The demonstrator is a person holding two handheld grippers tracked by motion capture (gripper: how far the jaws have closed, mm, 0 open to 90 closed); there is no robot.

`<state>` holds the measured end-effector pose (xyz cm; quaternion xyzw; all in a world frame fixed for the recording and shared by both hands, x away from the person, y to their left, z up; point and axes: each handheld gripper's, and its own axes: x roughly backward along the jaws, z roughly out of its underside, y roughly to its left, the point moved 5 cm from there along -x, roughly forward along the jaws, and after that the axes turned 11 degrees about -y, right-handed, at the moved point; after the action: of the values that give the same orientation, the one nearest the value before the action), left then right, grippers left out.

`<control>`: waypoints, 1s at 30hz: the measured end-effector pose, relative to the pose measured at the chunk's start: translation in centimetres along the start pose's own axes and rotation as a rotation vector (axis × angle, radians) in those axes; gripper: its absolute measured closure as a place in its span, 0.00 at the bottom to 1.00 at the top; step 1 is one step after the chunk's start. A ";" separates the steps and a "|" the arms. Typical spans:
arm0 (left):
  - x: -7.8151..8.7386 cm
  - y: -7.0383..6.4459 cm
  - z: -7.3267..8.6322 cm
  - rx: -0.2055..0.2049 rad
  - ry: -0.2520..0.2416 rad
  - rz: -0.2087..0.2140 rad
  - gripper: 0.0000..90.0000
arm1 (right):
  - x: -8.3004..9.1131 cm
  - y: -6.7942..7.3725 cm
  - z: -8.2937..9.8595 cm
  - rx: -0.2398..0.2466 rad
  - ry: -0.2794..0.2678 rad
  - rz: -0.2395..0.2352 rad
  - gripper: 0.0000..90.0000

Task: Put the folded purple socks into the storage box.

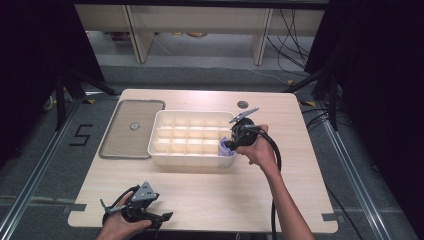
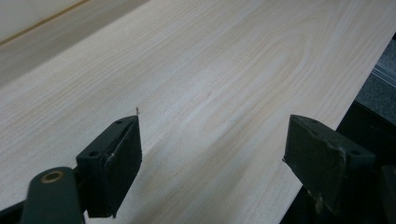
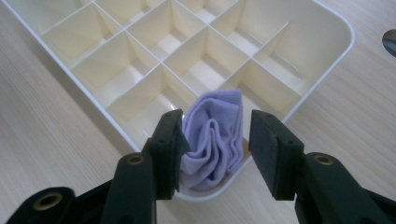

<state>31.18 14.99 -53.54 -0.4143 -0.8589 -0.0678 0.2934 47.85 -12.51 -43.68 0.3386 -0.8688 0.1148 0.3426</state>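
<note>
A white tray (image 1: pixel 161 150) split into several compartments stands mid-table. A folded purple cloth (image 1: pixel 224 147) sits upright in its front right corner compartment. My right gripper (image 1: pixel 230 144) hovers over that corner. In the right gripper view its jaws (image 3: pixel 217 123) straddle the cloth (image 3: pixel 215 144): one pad touches the fabric, the other stands a little off it, so the gripper is open. The other compartments of the tray (image 3: pixel 338 32) look empty. My left gripper (image 1: pixel 164 218) rests at the table's front left, open, with bare wood between its jaws (image 2: pixel 212 135).
A flat brownish lid (image 1: pixel 132 128) with a round knob lies left of the tray. A cable hole (image 1: pixel 242 104) is set in the table behind the tray. The table's front edge runs close beside the left gripper. Cables trail from both grippers.
</note>
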 end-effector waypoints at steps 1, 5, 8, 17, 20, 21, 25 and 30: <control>-0.1 -0.1 0.0 0.010 -0.010 0.005 0.20 | 0.0 0.0 0.0 0.001 -0.007 0.001 0.58; 0.1 0.2 -0.1 -0.018 -0.004 -0.002 0.20 | 0.2 0.3 -0.1 0.006 -0.023 -0.016 0.54; 0.1 0.2 -0.1 -0.018 -0.010 -0.003 0.20 | 0.4 0.6 -0.1 -0.005 -0.030 -0.009 0.52; 0.1 0.3 -0.1 -0.014 -0.009 -0.004 0.20 | 0.7 0.6 0.1 -0.002 -0.069 -0.003 0.48; 0.1 0.2 -0.1 0.001 -0.013 -0.004 0.20 | 1.0 0.9 0.2 -0.021 -0.088 -0.007 0.44; 0.1 0.2 -0.1 -0.001 -0.014 -0.010 0.20 | 1.1 1.0 0.4 -0.021 -0.095 -0.010 0.43; 0.1 0.2 -0.1 -0.002 -0.016 -0.006 0.19 | 1.3 1.2 0.6 -0.033 -0.106 -0.010 0.40; 0.0 0.2 -0.1 -0.009 -0.016 -0.005 0.19 | 1.7 1.6 0.8 -0.041 -0.132 -0.010 0.36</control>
<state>31.35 15.07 -53.46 -0.4140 -0.8620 -0.0688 0.2844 45.44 -12.49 -43.12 0.3426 -0.8900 0.0729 0.2918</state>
